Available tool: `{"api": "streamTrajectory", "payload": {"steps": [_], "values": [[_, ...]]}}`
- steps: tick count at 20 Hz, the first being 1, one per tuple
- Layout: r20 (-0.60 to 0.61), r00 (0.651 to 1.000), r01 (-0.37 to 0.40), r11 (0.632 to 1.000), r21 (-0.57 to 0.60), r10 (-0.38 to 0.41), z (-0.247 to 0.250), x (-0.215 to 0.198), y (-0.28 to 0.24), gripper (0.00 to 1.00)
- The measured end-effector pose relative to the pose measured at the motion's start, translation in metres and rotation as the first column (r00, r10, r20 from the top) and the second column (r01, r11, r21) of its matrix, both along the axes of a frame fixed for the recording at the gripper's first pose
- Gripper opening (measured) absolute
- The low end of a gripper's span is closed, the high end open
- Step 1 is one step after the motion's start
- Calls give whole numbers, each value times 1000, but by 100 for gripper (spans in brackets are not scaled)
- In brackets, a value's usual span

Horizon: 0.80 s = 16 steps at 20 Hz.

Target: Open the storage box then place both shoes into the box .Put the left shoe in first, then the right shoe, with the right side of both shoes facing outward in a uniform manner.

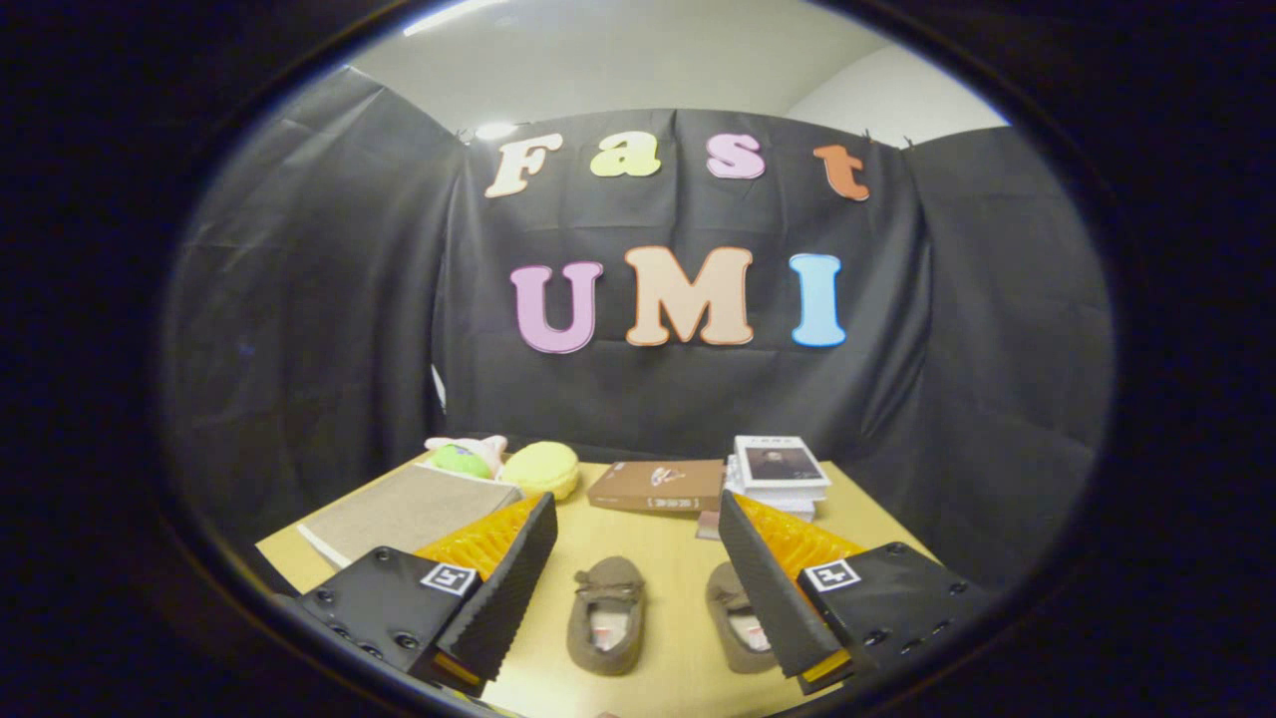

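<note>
Shoes (666, 615) side by side between open claw (638, 538) fingers — untouched.

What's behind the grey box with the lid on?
Behind the grey box sit three soft toys: a green one, a pink one and a yellow one. The box hides their lower parts. The gripper is open above the table.

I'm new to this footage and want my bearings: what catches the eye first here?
Two small brown shoes lie side by side on the tan table, one between the open gripper's fingers, the other partly behind a finger. Beyond them lie a brown book and a stack of books. Past the other finger sits a closed beige storage box, with soft toys behind it.
</note>
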<state>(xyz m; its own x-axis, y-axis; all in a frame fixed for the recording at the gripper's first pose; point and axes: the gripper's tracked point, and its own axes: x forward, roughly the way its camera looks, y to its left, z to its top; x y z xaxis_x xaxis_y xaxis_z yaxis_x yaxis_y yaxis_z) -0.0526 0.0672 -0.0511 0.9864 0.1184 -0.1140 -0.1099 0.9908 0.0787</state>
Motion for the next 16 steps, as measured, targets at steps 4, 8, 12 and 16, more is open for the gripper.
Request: {"api": "streamTrajectory", "payload": {"steps": [4,8,12,16], "values": [[-51,995,-76,971,228,90,-30,-14,42,99],[-88,986,-65,820,568,139,-53,-19,78,98],[-128,984,32,591,806,121,-83,-22,96,98],[-176,980,126,402,907,90,-110,-16,109,98]]}}
